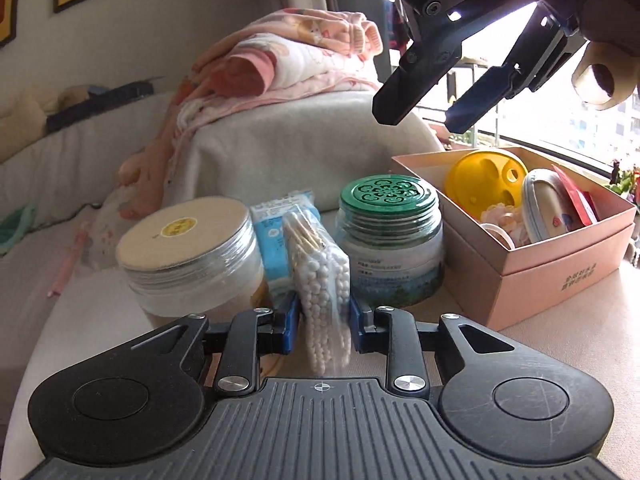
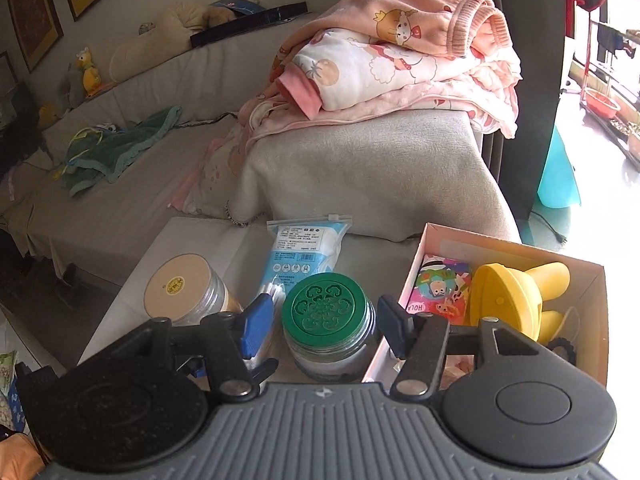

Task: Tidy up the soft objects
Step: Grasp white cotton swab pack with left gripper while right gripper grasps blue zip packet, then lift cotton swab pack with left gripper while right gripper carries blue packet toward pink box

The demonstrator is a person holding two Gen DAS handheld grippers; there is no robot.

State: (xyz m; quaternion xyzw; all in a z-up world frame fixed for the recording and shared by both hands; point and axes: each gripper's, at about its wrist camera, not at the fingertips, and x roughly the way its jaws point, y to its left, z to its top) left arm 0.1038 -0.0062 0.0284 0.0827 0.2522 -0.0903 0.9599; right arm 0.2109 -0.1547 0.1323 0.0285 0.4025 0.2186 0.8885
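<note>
Cotton swabs first: your left gripper point(image 1: 323, 320) is clamped on the clear packet of cotton swabs point(image 1: 324, 276), upright between the blue pads, just ahead of the cork-lidded jar point(image 1: 192, 256) and green-lidded jar point(image 1: 390, 246). Beyond sits the blue wipes pouch point(image 2: 302, 256), not yet sorted, and the pink box point(image 1: 560, 268) to the right already holds bits. Your right gripper point(image 2: 322, 330) hangs spread wide over the green lid, gripping nothing. Early going, I'd say. Farther back, folded pink pyjamas point(image 2: 404, 56) wait on the sofa arm.
</note>
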